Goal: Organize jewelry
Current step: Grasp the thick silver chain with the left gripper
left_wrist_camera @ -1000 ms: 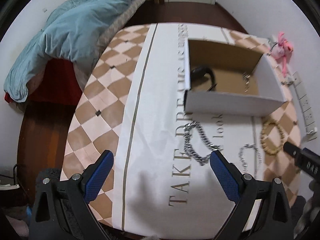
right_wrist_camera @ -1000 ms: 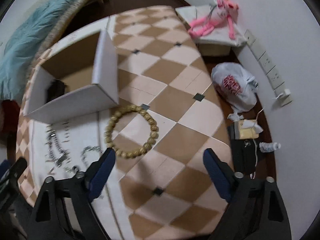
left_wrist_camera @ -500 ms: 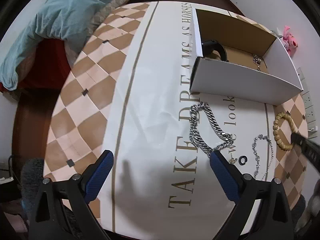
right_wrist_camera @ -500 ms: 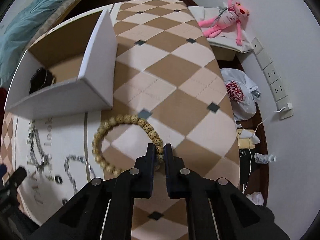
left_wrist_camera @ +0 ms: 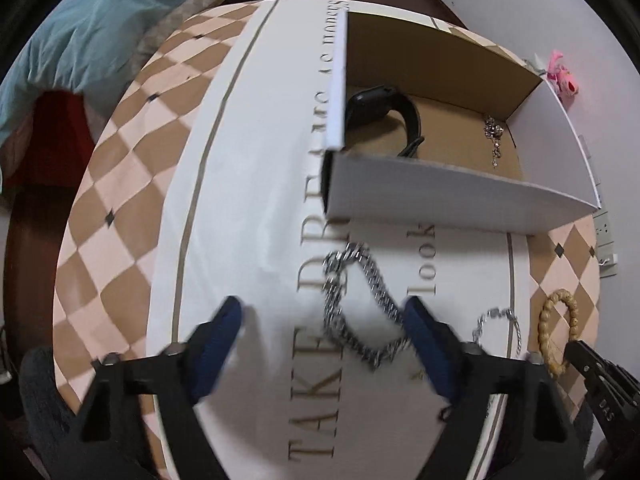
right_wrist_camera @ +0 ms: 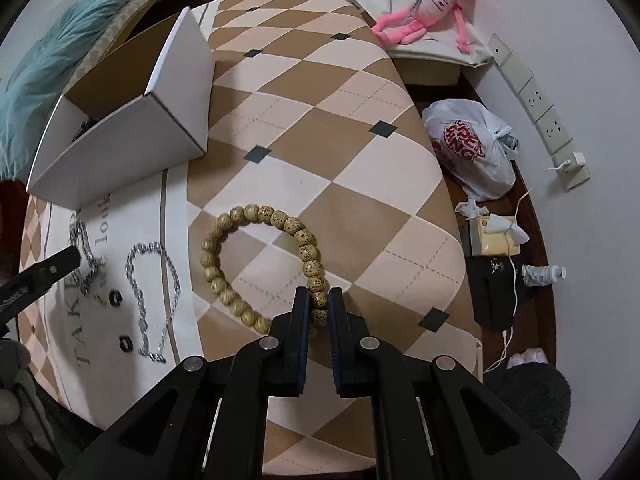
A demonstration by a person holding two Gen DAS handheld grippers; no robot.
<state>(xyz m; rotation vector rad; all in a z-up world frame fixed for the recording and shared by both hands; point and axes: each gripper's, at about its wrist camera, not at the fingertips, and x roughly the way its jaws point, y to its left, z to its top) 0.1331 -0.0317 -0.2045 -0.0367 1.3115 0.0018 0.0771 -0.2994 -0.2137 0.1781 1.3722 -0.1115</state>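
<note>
The left hand-held gripper [left_wrist_camera: 320,320] points down at the counter [left_wrist_camera: 120,168], its blue pads closing around a heavy silver chain [left_wrist_camera: 360,308] that lies between them, just below the open white box [left_wrist_camera: 440,188] holding a black watch [left_wrist_camera: 384,104].

A pink plush toy [right_wrist_camera: 430,12] lies on a pale cushion [right_wrist_camera: 434,50] by the wall. Below it on the dark floor sit a knotted white plastic bag [right_wrist_camera: 472,152] with red print, crumpled tissues [right_wrist_camera: 492,220] and a small bottle [right_wrist_camera: 544,274]. A teal blanket [left_wrist_camera: 92,28] is heaped at the far left.
</note>
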